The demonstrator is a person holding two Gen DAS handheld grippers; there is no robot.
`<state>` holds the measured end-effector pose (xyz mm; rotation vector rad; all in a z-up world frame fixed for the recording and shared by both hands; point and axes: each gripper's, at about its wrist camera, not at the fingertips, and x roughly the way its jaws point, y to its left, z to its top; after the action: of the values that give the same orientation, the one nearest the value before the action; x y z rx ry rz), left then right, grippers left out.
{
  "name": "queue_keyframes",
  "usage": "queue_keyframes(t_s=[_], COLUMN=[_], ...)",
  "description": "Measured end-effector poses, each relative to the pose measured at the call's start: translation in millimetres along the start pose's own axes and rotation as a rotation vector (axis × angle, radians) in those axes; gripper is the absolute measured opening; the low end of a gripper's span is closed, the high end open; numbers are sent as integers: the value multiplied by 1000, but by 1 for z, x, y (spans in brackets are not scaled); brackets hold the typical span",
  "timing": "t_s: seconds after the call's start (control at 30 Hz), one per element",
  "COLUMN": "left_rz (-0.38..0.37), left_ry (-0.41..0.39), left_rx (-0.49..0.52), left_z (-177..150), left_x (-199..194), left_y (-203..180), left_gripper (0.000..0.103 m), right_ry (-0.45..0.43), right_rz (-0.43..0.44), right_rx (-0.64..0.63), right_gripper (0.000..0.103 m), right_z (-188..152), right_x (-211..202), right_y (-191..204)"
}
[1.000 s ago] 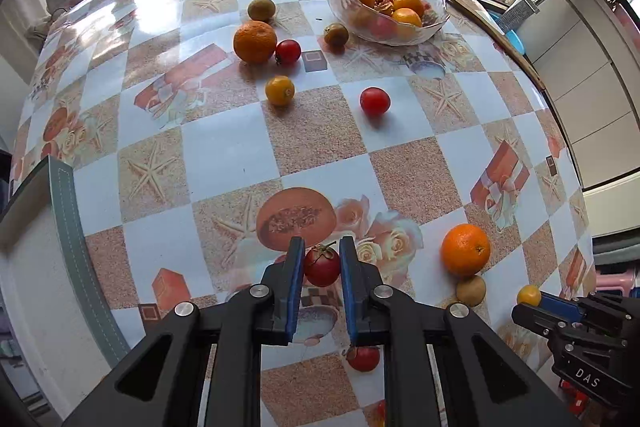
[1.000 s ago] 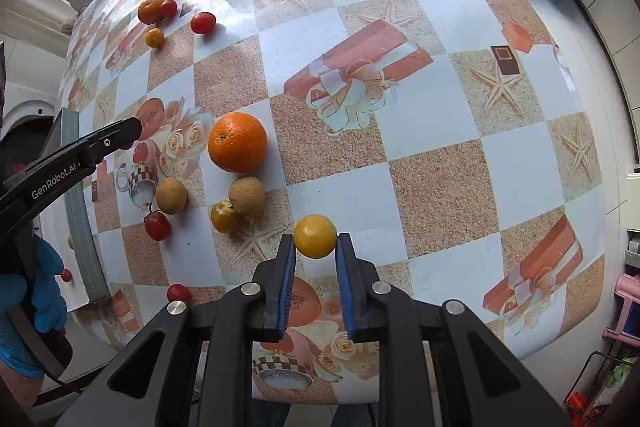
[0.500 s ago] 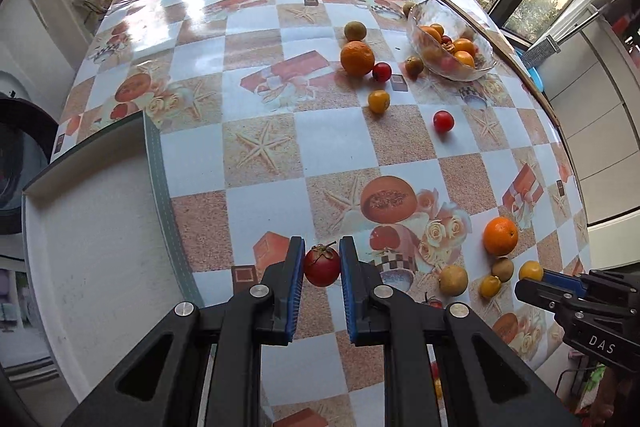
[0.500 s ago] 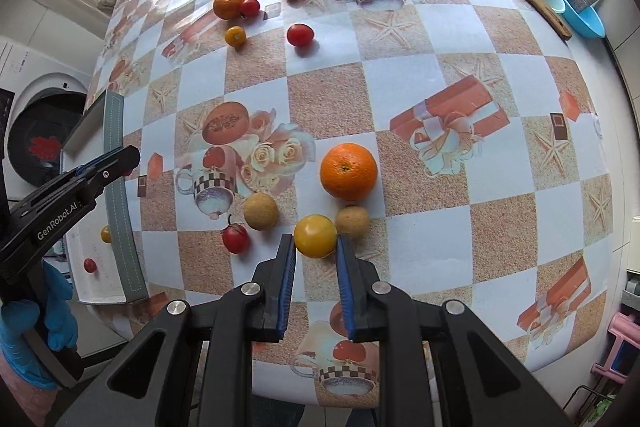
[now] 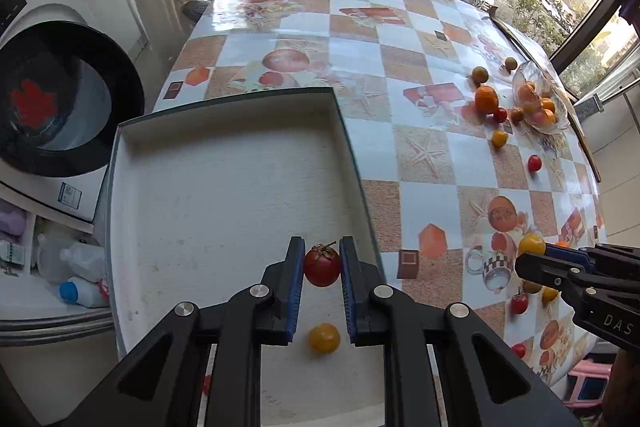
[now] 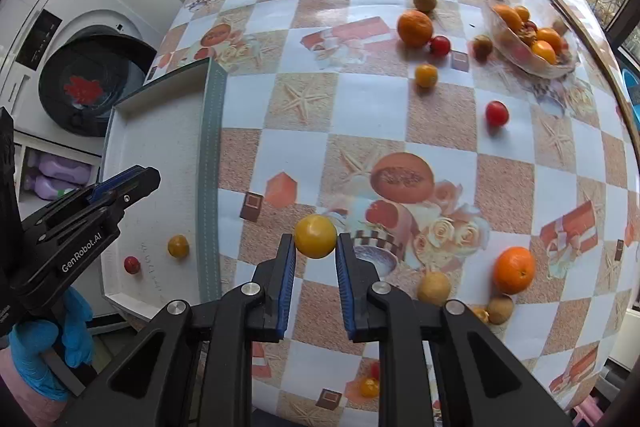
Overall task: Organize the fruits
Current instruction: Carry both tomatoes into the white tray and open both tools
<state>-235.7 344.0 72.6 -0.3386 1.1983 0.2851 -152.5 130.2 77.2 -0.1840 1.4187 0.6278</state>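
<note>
My left gripper [image 5: 321,265] is shut on a red tomato [image 5: 321,267] and holds it above the white tray [image 5: 224,187], near the tray's right wall. A yellow tomato [image 5: 324,337] lies in the tray below it. My right gripper [image 6: 316,249] is shut on a yellow tomato [image 6: 315,235] and holds it over the table, right of the tray [image 6: 160,147]. The right wrist view shows a small red tomato [image 6: 131,264] and a yellow one [image 6: 178,246] in the tray, and the left gripper [image 6: 132,183] above it.
A glass bowl [image 6: 528,31] of fruit stands at the far right of the table. Loose oranges [image 6: 514,269], tomatoes [image 6: 497,113] and brown fruits [image 6: 434,288] lie scattered over the patterned tablecloth. A washing machine [image 5: 52,99] stands left of the tray.
My left gripper has swung left with the red tomato, from over the tablecloth to over the tray. My right gripper has carried the yellow tomato left, toward the tray.
</note>
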Motion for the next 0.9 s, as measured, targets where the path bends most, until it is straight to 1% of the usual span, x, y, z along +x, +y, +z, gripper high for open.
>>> queue_keyframes(t_s=[0.2, 0.37, 0.57, 0.77, 0.9], left_rz=[46, 72, 82, 115, 128], left_ry=[11, 21, 46, 49, 78], left_rx=[-75, -105, -120, -82, -63], left_z=[-5, -7, -14, -21, -25], left_x=[8, 22, 37, 40, 46], left_y=[47, 70, 79, 70, 66], left_gripper=[19, 19, 19, 19, 20], right_ry=[11, 30, 71, 103, 127], right_rz=[38, 66, 65, 52, 34], right_rx=[-101, -152, -192, -193, -198], right_gripper=[22, 22, 22, 22, 23], right_z=[28, 46, 59, 72, 76], right_x=[24, 47, 80, 99, 111], right_y=[58, 97, 127, 136, 139])
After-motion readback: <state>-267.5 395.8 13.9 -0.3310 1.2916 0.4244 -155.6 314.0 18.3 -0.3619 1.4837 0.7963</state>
